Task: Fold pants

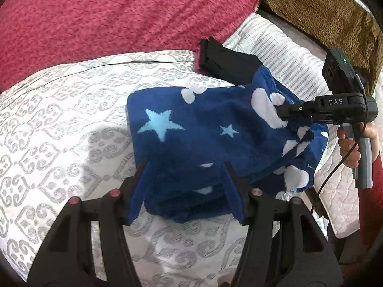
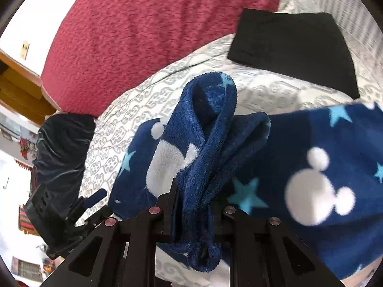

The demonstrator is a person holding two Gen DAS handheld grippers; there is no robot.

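Blue fleece pants (image 1: 191,124) with white mouse heads and pale stars are partly folded and held up off the patterned white bed cover (image 1: 59,119). In the left wrist view, my left gripper (image 1: 185,165) has its jaws wide around the thick folded end, which fills the gap between the blue-faced fingers. My right gripper (image 1: 280,113) comes in from the right and pinches the other end. In the right wrist view, the right gripper (image 2: 195,191) is shut on a bunched fold of the pants (image 2: 311,179). The left gripper (image 2: 95,198) shows at the lower left by the pants' edge.
A folded black garment (image 1: 227,64) (image 2: 294,47) lies on the bed behind the pants. A red blanket (image 1: 107,19) (image 2: 143,35) covers the far side. A dark bundle (image 2: 62,148) sits at the bed's left edge, by wooden furniture (image 2: 19,83). A hand (image 1: 349,148) holds the right gripper's handle.
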